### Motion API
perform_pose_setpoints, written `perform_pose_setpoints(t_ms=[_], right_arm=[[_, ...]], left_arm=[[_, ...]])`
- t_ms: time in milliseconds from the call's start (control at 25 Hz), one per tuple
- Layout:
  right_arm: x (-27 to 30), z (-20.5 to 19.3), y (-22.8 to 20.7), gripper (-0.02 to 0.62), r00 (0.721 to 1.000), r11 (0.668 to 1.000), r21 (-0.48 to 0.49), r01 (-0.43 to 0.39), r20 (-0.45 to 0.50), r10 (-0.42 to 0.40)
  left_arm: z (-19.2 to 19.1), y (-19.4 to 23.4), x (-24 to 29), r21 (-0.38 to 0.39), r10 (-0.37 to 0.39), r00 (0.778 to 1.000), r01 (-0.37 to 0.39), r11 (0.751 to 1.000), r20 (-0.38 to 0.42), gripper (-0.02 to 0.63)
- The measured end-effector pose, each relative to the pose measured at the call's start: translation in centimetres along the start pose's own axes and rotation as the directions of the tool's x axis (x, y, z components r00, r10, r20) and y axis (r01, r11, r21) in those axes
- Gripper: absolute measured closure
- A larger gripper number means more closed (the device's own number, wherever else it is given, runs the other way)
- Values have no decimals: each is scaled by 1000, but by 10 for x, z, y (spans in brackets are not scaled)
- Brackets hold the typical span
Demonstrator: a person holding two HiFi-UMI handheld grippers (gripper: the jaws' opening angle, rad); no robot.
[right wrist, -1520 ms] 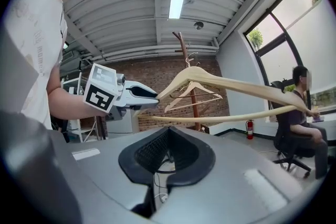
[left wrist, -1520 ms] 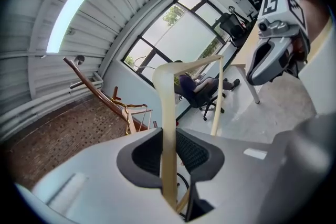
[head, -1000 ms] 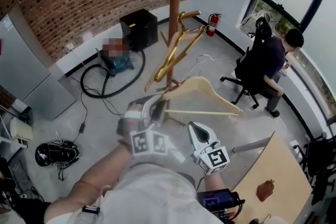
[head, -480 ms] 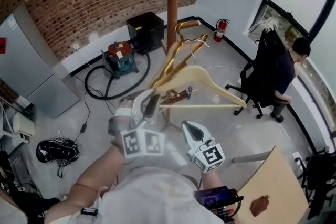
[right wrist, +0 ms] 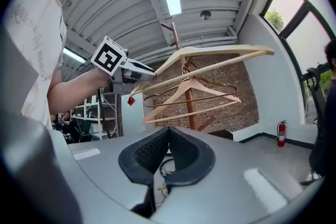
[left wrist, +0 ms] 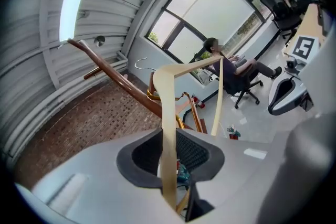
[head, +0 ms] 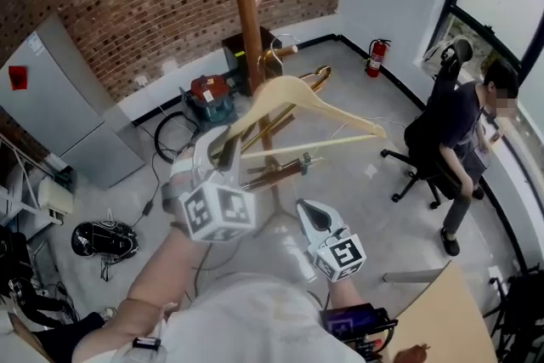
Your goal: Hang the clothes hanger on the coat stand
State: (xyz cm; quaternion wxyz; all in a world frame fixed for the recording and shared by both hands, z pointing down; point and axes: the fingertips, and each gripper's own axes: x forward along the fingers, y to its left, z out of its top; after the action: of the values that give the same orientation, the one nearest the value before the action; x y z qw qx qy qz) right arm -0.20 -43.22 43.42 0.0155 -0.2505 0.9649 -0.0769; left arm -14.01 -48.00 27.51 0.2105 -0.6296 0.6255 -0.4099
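Saw, far left in the head view, a grey fridge (head: pixel 76 123) against the brick wall, and a red-topped vacuum (head: pixel 210 91) on the floor beyond it. Held the left gripper (head: pixel 228 150) up high, jaws partly closed and clamped on one pale wooden arm of the clothes hanger (head: pixel 293 86); confirmed in the left gripper view, with that arm running straight up between the black pads (left wrist: pixel 195 153). Kept the hanger aloft and tilted, just beside the pole of the coat stand (head: pixel 240 4) and above the other hangers (right wrist: pixel 191 93) already hung there; could not tell whether touching the pole. Carried the right gripper (head: pixel 308 210) lower and nearer the body, jaws drawn together with nothing between them, well apart from the hanger. Noted further right a fire extinguisher (head: pixel 376 57) by the white wall, then a seated person (head: pixel 463 119) on an office chair near the window.
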Motion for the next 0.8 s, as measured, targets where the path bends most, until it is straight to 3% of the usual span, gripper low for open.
perform_pose_setpoints(t_ms=[200,440,600,800], right_arm=[[-3,-9,-20,581,999,998,34,-49,12,48],[-3,-6,-23,581,993,992,53,-115,22,114],[-8,-11,-26,581,992,989,71,-129,23,128],[-13,-11,-32,581,989,985,84,-149,23,147]], left_arm=[[-6,-6,13,4,35,995,-35,999,-93,528],[-14,-12,18,30,32,973,-26,999,-227,528],[-13,-24,22,51,36,965,-23,998,-262,526],[-22,-31,23,66,99,956,-84,994,-276,526]])
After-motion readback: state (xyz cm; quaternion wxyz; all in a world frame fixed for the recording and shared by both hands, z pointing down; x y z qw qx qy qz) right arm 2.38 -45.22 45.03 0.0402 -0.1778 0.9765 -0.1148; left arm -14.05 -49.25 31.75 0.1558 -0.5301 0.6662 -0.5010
